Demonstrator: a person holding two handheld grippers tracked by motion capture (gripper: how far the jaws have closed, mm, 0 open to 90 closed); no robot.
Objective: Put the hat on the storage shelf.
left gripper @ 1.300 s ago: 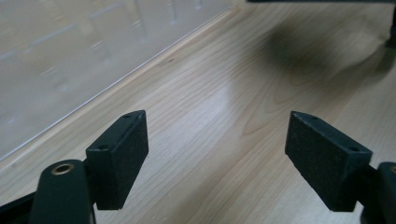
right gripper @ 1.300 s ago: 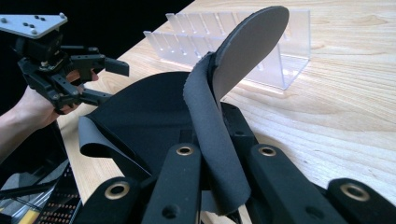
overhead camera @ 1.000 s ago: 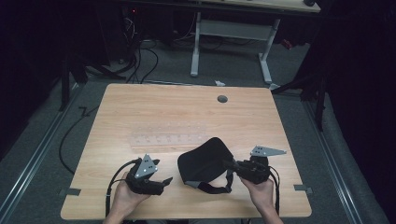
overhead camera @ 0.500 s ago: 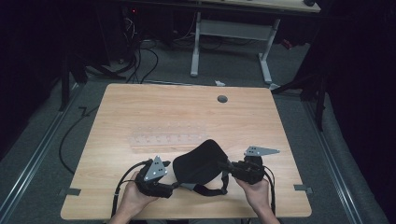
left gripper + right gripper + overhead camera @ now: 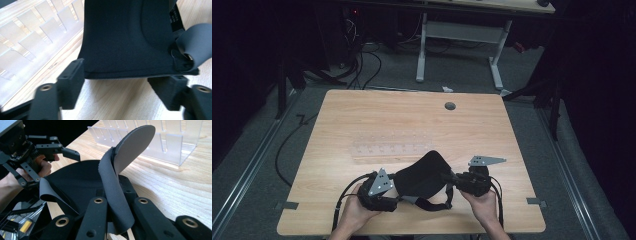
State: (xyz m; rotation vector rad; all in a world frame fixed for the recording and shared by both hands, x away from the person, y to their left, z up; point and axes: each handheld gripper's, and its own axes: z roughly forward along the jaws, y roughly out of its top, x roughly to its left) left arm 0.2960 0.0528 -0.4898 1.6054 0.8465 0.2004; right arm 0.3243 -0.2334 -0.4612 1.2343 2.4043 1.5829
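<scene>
Black fabric piece [image 5: 422, 175], padded w/ straps, sits at near edge of table [image 5: 362, 115], held up between both grippers, just in front of clear slotted rack [image 5: 389, 148]. Right gripper [image 5: 455, 181] at its right end: fingers closed tight on a strap [image 5: 112, 187] that curls up from between them, w/ rounded flap [image 5: 135, 145] above. Left gripper [image 5: 393, 201] at its left end: fingers have just been closing, straddling the hemmed edge [image 5: 130, 75]; left finger [image 5: 72, 80] looks to touch fabric corner, right finger [image 5: 170, 87] sits just under the hem, not clamped yet. Person's hands wrap both grippers; cables trail back off table's near edge.
</scene>
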